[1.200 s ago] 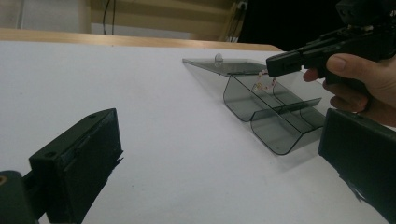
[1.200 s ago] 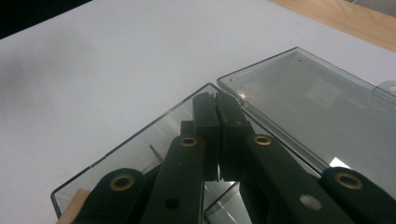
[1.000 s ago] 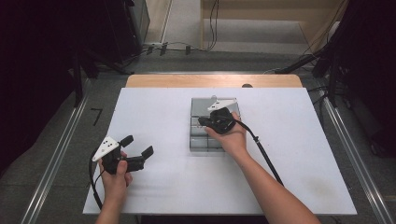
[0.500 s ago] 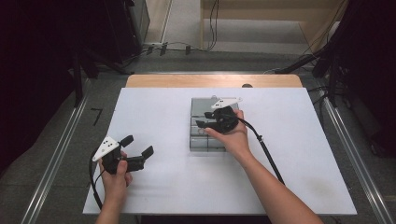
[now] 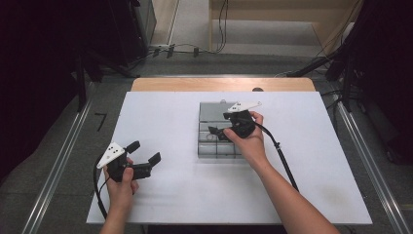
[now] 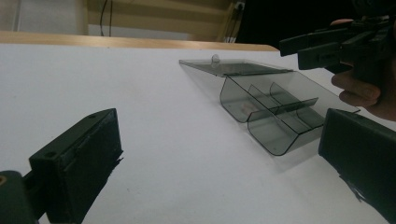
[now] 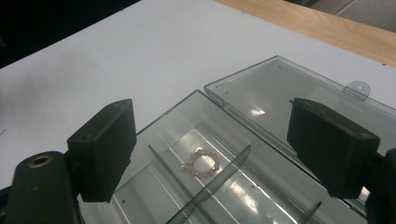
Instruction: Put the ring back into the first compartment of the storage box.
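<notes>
Risk, as I judge it, sits with the right tool: its jaws have just been opening and now stand released above the bead bracelet, which lies in a middle compartment of the clear divided box near the bench's far edge; lowering carelessly could strike a divider or shove the light box. The left tool rests released near the bench's left edge. No writing is readable.

No readable text, label, brand, number or sign anywhere: none on the clear box, none on the white table.
</notes>
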`<state>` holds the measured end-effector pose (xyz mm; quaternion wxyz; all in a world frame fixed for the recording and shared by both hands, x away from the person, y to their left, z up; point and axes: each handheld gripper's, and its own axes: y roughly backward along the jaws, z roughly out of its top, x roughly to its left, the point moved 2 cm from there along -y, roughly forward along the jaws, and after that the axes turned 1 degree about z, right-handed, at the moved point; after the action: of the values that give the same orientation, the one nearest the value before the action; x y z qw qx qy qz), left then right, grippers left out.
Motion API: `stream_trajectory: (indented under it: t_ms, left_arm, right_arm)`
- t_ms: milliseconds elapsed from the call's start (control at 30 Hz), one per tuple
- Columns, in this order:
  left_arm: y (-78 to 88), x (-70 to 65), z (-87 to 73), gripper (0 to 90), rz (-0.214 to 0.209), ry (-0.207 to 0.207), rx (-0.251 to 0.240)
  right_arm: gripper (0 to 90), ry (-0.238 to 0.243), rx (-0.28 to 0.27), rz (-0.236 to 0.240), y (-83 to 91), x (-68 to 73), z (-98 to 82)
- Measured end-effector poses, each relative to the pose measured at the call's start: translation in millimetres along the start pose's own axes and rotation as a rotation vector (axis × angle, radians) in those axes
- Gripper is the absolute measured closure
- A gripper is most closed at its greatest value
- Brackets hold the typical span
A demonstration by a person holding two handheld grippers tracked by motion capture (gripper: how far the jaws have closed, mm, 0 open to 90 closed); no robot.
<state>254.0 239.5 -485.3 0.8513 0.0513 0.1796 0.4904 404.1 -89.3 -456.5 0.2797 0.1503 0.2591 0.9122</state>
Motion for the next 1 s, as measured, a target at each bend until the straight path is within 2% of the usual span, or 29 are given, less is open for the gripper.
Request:
stream_trajectory:
  t_ms: [267,400,567,867,1000]
  left_arm:
    - [-2.6,-2.4,0.7,0.0,-0.009,-0.008,0.005]
    - [-3.7,-4.8,2.1,0.0,-0.014,-0.017,0.005]
    - [-5.3,-5.9,2.4,0.0,-0.019,-0.014,0.005]
    - [-7.9,-7.4,3.8,0.0,-0.028,-0.01,0.004]
    - [-9.9,-9.0,4.6,0.0,-0.03,-0.01,0.003]
  right_arm:
    - [8.5,-0.002,-0.01,0.012,7.8,-6.0,-3.1]
    - [0.0,0.0,-0.032,0.029,13.0,-7.8,-3.9]
    - [0.0,0.004,-0.054,0.018,17.8,-10.7,-5.8]
    - [0.0,-0.006,-0.045,0.015,25.4,-18.3,-12.7]
    - [0.0,-0.009,-0.048,0.0,30.5,-23.1,-15.0]
